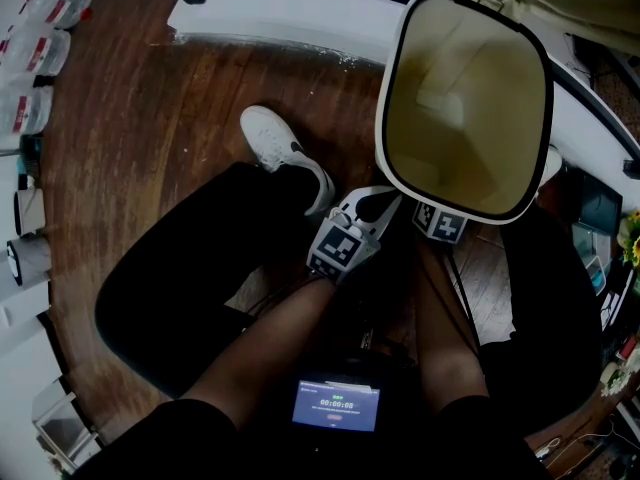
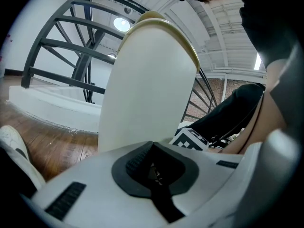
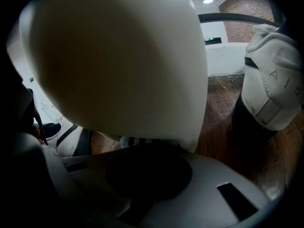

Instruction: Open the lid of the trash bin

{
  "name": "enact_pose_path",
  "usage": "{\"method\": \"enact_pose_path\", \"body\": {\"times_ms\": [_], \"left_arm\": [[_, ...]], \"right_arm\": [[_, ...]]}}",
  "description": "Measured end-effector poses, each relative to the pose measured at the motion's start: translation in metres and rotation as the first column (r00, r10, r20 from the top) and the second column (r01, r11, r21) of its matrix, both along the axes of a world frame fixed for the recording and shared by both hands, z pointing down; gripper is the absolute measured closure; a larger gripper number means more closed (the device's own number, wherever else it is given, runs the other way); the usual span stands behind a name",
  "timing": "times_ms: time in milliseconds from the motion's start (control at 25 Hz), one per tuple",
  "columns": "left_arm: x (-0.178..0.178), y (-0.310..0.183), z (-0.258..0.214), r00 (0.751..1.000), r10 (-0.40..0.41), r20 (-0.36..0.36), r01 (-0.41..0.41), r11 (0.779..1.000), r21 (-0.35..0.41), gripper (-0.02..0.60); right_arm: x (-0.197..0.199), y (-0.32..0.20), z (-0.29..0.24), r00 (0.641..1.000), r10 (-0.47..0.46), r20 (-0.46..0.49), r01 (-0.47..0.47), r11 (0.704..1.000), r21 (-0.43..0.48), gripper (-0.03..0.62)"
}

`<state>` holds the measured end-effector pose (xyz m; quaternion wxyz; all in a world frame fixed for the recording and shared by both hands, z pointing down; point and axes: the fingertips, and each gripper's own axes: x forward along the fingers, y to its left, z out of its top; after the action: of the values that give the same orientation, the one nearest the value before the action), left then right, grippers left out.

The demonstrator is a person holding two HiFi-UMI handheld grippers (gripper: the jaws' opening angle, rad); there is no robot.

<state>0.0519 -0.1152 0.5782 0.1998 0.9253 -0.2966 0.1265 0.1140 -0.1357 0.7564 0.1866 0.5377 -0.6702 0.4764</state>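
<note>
I look straight down into the trash bin, a cream bin with a dark rim. Its top is open and its tan inside shows; no lid is visible on it. My left gripper sits low at the bin's near left side, jaws shut with nothing between them. Only the marker cube of my right gripper shows; its tips are hidden under the rim. In the left gripper view the bin stands upright just beyond the left gripper. In the right gripper view the bin's wall fills the picture, close over the right gripper.
A person's legs in black and white shoes flank the bin on a wooden floor. A curved white ledge with a dark railing lies behind. A lit screen hangs below; bottles stand far left.
</note>
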Motion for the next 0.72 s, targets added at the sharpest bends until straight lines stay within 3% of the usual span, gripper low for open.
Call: {"method": "enact_pose_path", "body": {"times_ms": [720], "left_arm": [[-0.0017, -0.0033, 0.0002, 1.0, -0.001, 0.015, 0.001, 1.0, 0.007, 0.543]], "right_arm": [[0.0009, -0.0059, -0.0083, 0.999, -0.027, -0.032, 0.028, 0.999, 0.037, 0.586]]}}
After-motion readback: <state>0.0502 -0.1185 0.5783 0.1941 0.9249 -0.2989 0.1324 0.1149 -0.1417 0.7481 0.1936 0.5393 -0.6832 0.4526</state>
